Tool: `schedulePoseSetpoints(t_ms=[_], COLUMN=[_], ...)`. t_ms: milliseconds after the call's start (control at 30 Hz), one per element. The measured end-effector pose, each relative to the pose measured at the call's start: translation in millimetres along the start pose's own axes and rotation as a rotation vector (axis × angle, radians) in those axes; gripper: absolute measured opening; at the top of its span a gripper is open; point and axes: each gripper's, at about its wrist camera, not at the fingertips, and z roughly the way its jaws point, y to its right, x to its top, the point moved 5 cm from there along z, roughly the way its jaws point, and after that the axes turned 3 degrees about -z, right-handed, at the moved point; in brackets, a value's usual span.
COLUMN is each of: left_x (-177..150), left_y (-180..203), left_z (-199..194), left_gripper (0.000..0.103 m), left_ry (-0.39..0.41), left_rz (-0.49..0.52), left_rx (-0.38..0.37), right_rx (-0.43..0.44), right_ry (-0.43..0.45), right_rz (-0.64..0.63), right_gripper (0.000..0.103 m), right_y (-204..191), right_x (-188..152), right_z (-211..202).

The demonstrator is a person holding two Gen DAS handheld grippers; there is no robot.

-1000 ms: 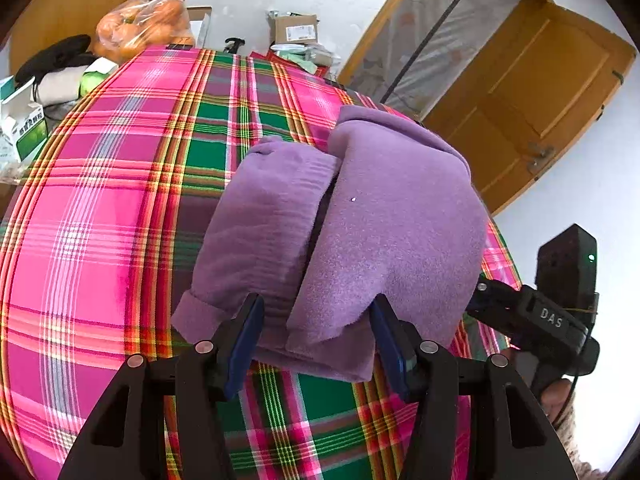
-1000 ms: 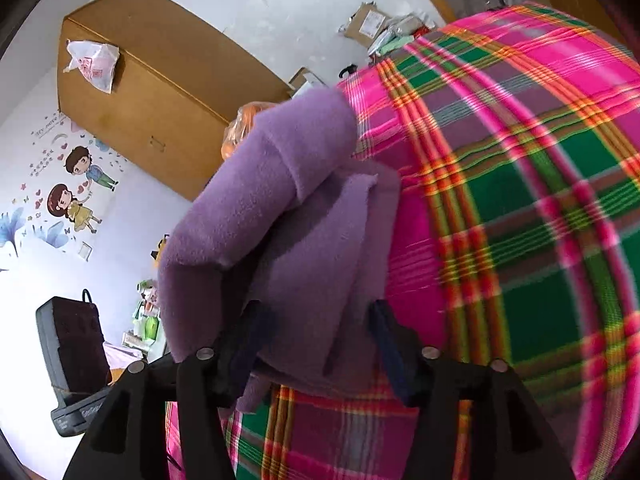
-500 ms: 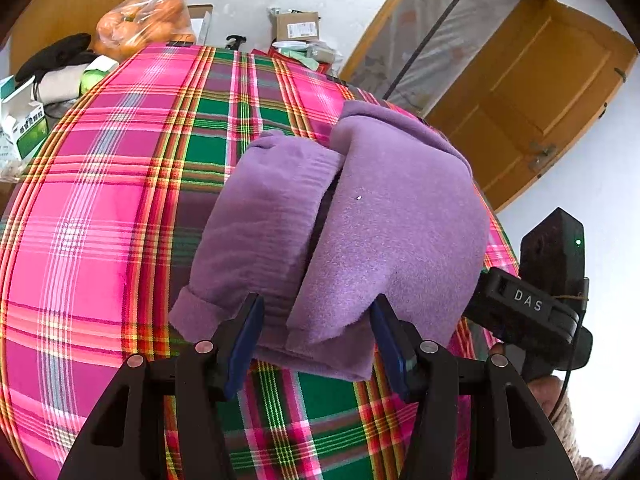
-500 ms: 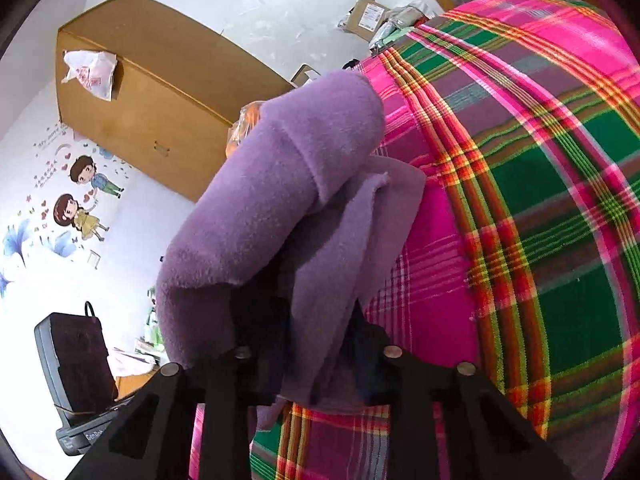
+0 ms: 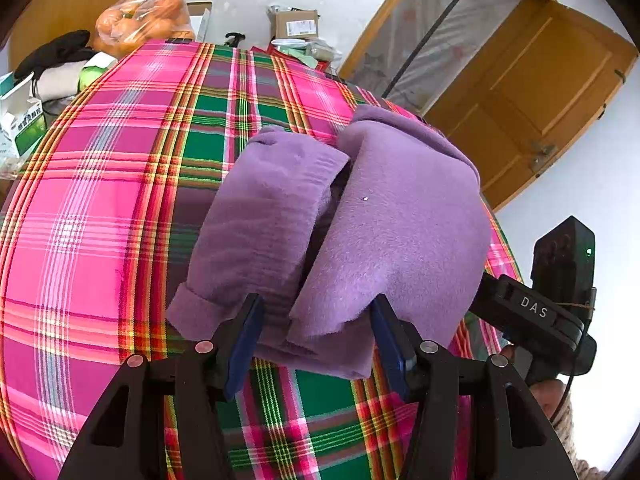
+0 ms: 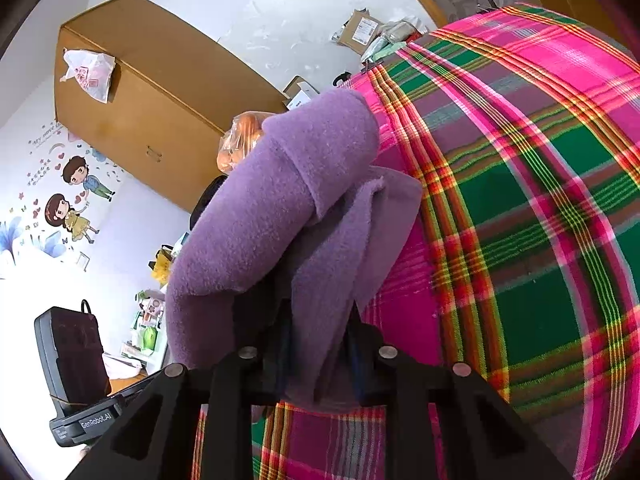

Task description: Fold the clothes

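Fleece [image 5: 384, 232], purple, folded into two humps, sits on the plaid tablecloth [image 5: 120, 208] toward its door-side edge, and it's your landmark. Vs a sec ago: your right gripper [image 6: 318, 344] had its jaws spread wide round the fleece's near corner; they've since come in and now clench a hanging fold of it, w/ cloth packed between the dark pads. In the right wrist view the fleece [image 6: 280, 208] bulks up higher and closer than before, its top hump covering more of the wardrobe [image 6: 160, 112] behind. Your left gripper [image 5: 316, 340] hasn't budged: jaws wide, released, blue pads either side of the fleece's near hem, not pressing it. In the left wrist view the right gripper's black body marked DAS [image 5: 536, 312] pokes out just right of the fleece, a bit nearer it than before. Beyond the fleece, at the table's far end: bag of oranges [image 5: 140, 20], cardboard box [image 5: 294, 24], dark clothing [image 5: 56, 52], green-white carton [image 5: 22, 120] at far left. Wooden door [image 5: 532, 92] stands behind the fleece to the right. Fleece blocks the right cam's view of most of the table's left side.
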Motion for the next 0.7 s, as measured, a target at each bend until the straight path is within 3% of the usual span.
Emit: schedulePoseSetpoints(t_ms=[233,400,700], left_x=[-2.9,-2.0,-3.5], left_y=[1.1,0.7,4.5], left_z=[0.1,1.4,-0.6], left_gripper=[0.058,0.058,0.058], left_ry=[0.001,-0.001,-0.012], left_rz=[0.003,0.002,0.000], left_rx=[0.004,0.012,-0.001], right_rx=[-0.063,-0.125,-0.153], right_ry=[0.038,0.051,0.127], right_rz=[-0.071,-0.178,-0.161], right_gripper=[0.030,0.019,0.016], right_y=[-10.5,-24.8,-10.3], right_x=[4.3,0.6,17.2], right_z=[-8.4,-11.3,-28.6])
